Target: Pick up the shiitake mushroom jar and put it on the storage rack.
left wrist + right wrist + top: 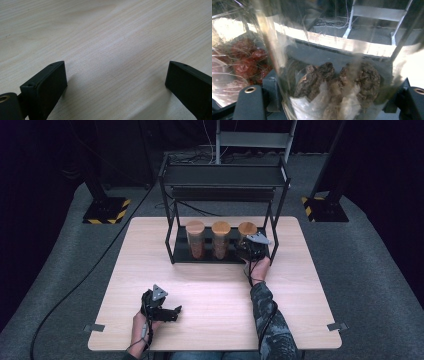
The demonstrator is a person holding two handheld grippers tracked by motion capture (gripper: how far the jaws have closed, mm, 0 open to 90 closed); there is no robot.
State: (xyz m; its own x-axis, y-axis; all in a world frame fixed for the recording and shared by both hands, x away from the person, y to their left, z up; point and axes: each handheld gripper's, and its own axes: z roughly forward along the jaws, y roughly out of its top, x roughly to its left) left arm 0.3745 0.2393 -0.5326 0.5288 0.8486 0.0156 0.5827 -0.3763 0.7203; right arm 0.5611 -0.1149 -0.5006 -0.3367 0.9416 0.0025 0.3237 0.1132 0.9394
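Note:
Three glass jars with wooden lids stand in a row on the lower shelf of a black rack (172, 205). My right gripper (250, 249) is at the rightmost jar (247, 229) and is shut on it. In the right gripper view this jar (337, 82), with brown lumpy pieces inside, sits between the two black jaws of the right gripper (332, 102). The neighbouring jar (244, 62) holds red pieces. My left gripper (172, 311) rests low over the table (210, 280) near the front left; its jaws stand wide apart over bare wood, so the left gripper (116, 82) is open.
The rack has an upper shelf (225, 175) above the jars and thin black legs at each corner. The left jar (195, 240) and the middle jar (220, 240) stand close beside the held one. A black cable (90, 270) runs across the grey floor at the left.

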